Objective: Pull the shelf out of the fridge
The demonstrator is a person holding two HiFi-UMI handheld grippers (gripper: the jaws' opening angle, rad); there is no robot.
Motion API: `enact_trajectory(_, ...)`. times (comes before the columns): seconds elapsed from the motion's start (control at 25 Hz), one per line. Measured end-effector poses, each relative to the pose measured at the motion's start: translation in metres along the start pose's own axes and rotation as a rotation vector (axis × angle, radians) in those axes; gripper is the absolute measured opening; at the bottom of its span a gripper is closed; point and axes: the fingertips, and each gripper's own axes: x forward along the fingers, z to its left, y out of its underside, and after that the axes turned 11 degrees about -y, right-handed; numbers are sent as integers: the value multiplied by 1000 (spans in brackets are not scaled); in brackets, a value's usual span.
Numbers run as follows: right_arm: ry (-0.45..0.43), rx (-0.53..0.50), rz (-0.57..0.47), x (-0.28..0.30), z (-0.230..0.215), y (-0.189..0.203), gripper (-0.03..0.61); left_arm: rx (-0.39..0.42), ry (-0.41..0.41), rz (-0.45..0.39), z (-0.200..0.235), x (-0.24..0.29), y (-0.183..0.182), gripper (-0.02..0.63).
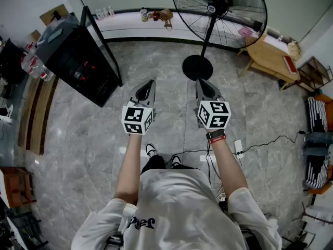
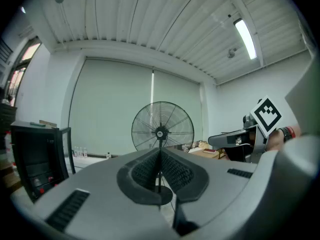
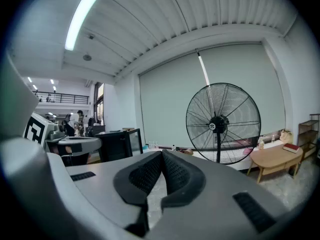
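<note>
Head view: fridge [image 1: 86, 66] interior dark, contents unclear (left gripper [image 1: 150, 84] and right gripper [image 1: 200, 83]: jaws together, empty).

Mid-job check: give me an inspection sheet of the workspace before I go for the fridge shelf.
Surface: grey tiled floor; the person stands on it.
Job's things: black fridge ahead on the left, its door open; the shelf cannot be made out inside.
Clutter: small items on the window ledge.
Grippers: left gripper and right gripper both shut and empty, held side by side, apart from the fridge.
Cables: black cable and power strip on the floor at the person's right.
Surroundings: pedestal fan ahead; wooden table at the right.
</note>
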Motion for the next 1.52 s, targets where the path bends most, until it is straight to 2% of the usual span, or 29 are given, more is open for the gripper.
enact_trajectory(0.2,-42,1,3,69,32,-7,14,-12,-32,-5,66,12,3,17)
enact_trajectory(0.44,-163,-7,17,175,102,-16,14,-45,-136,-2,173,14,6,17)
enact_trajectory(0.8,-445,69,26,298,244,-7,15,-92,-326,39,320,-33,33,17)
enact_trajectory(1.0,-585,104,86,345,290,5,15,-125,-429,45,367,-44,41,17)
enact_trajectory(1.32,-754,49,111,435,331,1,15,-141,-634,42,441,-31,46,17)
enact_trajectory(1.52,-852,27,122,486,340,-8,15,-151,-726,29,470,-5,42,17)
